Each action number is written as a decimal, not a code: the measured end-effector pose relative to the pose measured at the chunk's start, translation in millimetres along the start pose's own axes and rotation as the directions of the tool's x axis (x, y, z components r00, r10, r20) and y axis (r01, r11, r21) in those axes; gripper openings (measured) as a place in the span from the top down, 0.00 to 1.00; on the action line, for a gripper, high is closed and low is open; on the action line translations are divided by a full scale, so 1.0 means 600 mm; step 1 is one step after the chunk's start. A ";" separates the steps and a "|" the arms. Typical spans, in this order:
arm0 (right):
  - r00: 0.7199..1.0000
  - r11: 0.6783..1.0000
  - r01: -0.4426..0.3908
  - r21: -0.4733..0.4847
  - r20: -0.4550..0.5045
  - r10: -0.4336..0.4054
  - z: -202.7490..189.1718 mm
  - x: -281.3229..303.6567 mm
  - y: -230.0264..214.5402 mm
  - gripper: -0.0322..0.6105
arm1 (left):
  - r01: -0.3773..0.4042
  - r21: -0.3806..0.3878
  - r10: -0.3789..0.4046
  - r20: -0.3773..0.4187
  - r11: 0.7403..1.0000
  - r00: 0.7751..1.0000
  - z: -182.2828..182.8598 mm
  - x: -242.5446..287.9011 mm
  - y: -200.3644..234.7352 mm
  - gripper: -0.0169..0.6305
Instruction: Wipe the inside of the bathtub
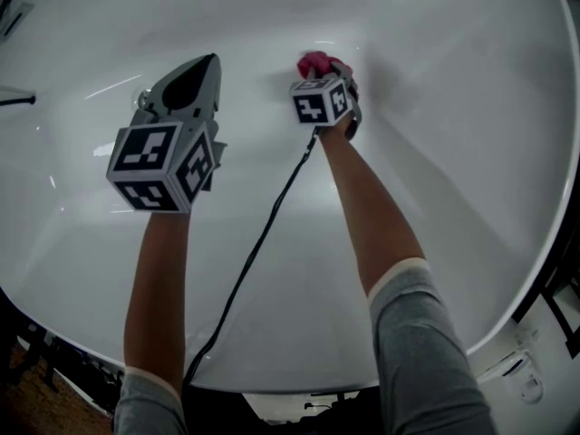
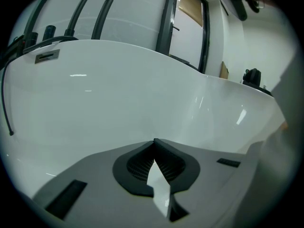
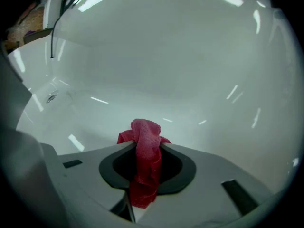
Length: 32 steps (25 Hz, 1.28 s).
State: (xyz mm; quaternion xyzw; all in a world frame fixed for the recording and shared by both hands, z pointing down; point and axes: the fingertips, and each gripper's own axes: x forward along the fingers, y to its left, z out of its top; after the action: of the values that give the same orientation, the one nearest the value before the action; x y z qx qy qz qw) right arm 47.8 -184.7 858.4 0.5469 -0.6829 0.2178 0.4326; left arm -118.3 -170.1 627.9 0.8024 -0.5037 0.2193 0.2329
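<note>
The white bathtub (image 1: 435, 134) fills the head view, its inner wall curving all round. A red cloth (image 1: 314, 63) sticks out past my right gripper (image 1: 328, 72), which is shut on it low inside the tub. In the right gripper view the red cloth (image 3: 145, 152) is pinched between the jaws of the right gripper (image 3: 145, 144) and bunches up beyond the tips, close to the tub's wall (image 3: 180, 65). My left gripper (image 1: 201, 66) hangs to the left over the tub, shut with nothing in it. In its own view the left gripper (image 2: 154, 144) has its tips together.
A black cable (image 1: 258, 243) runs from the right gripper back over the tub's near rim. The tub's rim (image 2: 123, 46) shows in the left gripper view, with black pipes (image 2: 102, 18) and a dark frame (image 2: 166, 23) behind it. A drain fitting (image 3: 51, 98) sits at the left.
</note>
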 end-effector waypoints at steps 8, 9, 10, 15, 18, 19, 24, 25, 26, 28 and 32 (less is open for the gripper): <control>0.993 0.989 0.118 0.089 -0.029 -0.116 0.041 0.033 -0.059 0.82 | -0.009 -0.006 0.009 -0.016 1.000 1.000 -0.023 -0.001 0.014 0.96; 0.997 0.994 0.079 0.070 -0.006 -0.079 0.053 0.035 -0.037 0.82 | -0.009 -0.005 0.008 -0.016 1.000 1.000 -0.025 -0.001 0.015 0.96; 0.999 0.998 0.039 0.045 0.013 -0.040 0.066 0.037 -0.014 0.82 | -0.010 -0.004 0.009 -0.015 1.000 1.000 -0.027 0.000 0.017 0.96; 0.998 0.998 -0.055 -0.025 0.038 0.056 0.080 0.041 0.020 0.81 | -0.007 0.001 0.007 -0.024 1.000 1.000 -0.033 -0.002 0.011 0.96; 1.000 1.000 -0.022 0.002 0.013 0.022 0.067 0.045 -0.037 0.81 | -0.002 0.010 0.002 -0.017 1.000 1.000 -0.020 -0.006 0.007 0.97; 1.000 1.000 -0.006 0.024 -0.002 0.006 0.063 0.046 -0.057 0.81 | -0.004 0.009 0.004 -0.010 1.000 1.000 -0.015 -0.008 0.008 0.96; 1.000 0.987 0.006 0.162 -0.020 -0.003 0.069 0.048 -0.073 0.82 | -0.007 0.004 0.007 0.007 1.000 1.000 -0.006 -0.010 0.007 0.96; 1.000 0.980 0.011 0.199 0.006 -0.013 0.082 0.046 -0.079 0.82 | 0.000 0.010 0.000 0.010 1.000 1.000 -0.005 -0.009 0.001 0.96; 0.999 0.974 0.019 0.225 0.029 -0.026 0.097 0.044 -0.089 0.82 | 0.007 0.020 -0.007 0.012 1.000 1.000 -0.003 -0.009 -0.004 0.96; 0.998 0.964 0.039 0.263 0.038 -0.051 0.119 0.037 -0.105 0.82 | 0.012 0.031 -0.013 0.012 0.999 1.000 -0.003 -0.010 -0.005 0.96; 0.998 0.948 0.024 0.317 0.048 -0.041 0.133 0.013 -0.116 0.82 | 0.011 0.015 -0.011 0.015 1.000 1.000 -0.001 -0.017 -0.007 0.96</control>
State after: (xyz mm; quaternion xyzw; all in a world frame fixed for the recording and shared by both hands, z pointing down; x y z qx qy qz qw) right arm 84.4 -271.9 810.7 0.6260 -0.6414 0.3023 0.3244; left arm -118.7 -161.2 621.6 0.8085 -0.4995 0.2158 0.2240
